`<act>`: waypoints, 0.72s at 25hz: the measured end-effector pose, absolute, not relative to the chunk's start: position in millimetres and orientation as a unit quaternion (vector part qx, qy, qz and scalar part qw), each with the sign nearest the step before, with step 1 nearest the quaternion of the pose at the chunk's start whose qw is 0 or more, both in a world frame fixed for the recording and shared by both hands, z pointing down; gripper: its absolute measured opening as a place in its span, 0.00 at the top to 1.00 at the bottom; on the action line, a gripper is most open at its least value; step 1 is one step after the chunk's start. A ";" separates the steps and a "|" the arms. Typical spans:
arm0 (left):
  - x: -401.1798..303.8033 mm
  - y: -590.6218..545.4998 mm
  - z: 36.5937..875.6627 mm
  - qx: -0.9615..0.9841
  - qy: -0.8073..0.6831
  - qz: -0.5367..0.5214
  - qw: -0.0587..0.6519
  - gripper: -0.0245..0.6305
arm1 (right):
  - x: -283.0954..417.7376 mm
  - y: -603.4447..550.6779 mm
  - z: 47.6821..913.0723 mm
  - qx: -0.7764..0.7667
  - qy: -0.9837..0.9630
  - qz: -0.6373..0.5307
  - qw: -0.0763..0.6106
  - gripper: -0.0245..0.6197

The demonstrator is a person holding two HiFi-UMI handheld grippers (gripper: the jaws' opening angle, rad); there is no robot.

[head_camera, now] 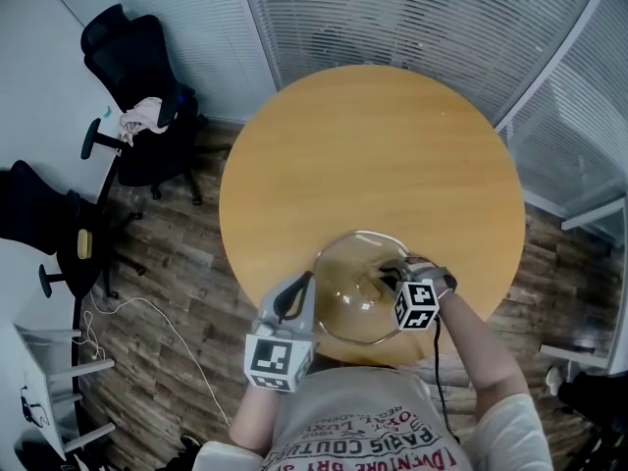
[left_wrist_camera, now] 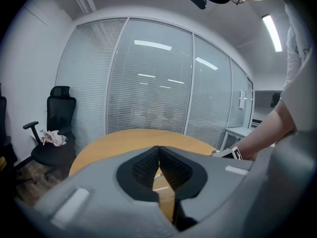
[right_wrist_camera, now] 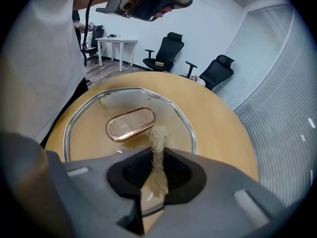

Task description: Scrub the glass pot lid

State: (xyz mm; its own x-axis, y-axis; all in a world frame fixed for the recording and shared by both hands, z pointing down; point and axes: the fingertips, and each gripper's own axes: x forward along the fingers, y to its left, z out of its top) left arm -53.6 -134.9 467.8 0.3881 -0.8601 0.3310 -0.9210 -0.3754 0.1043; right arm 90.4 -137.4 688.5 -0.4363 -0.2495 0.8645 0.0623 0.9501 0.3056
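Note:
The glass pot lid point(head_camera: 345, 268), with a metal rim and a copper-coloured knob point(right_wrist_camera: 130, 124), is at the near edge of the round wooden table point(head_camera: 373, 155). My left gripper point(head_camera: 309, 288) is at the lid's left edge, jaws closed on the rim; in the left gripper view point(left_wrist_camera: 158, 155) a strip of rim shows under the pads. My right gripper point(head_camera: 389, 285) is over the lid's right side, shut on a tan scrub pad point(right_wrist_camera: 157, 142) that sticks out just beside the knob. The lid point(right_wrist_camera: 89, 128) fills the right gripper view.
The table's far half is bare wood. Black office chairs point(head_camera: 137, 62) stand on the wood floor at the left, one holding a cloth point(head_camera: 143, 116). A white cable point(head_camera: 147, 312) lies on the floor. Blinded glass walls point(head_camera: 412, 18) run behind the table.

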 end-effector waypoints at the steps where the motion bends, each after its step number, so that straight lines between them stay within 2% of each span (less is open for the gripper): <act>1: -51.9 -134.1 467.0 0.822 -0.541 0.111 0.136 0.95 | 92.1 -135.0 688.3 0.055 -0.834 -0.148 0.529 0.86; 18: -25.7 -103.1 461.7 0.821 -0.546 0.106 0.131 0.95 | 119.0 -93.1 690.1 0.101 -0.828 -0.127 0.537 0.86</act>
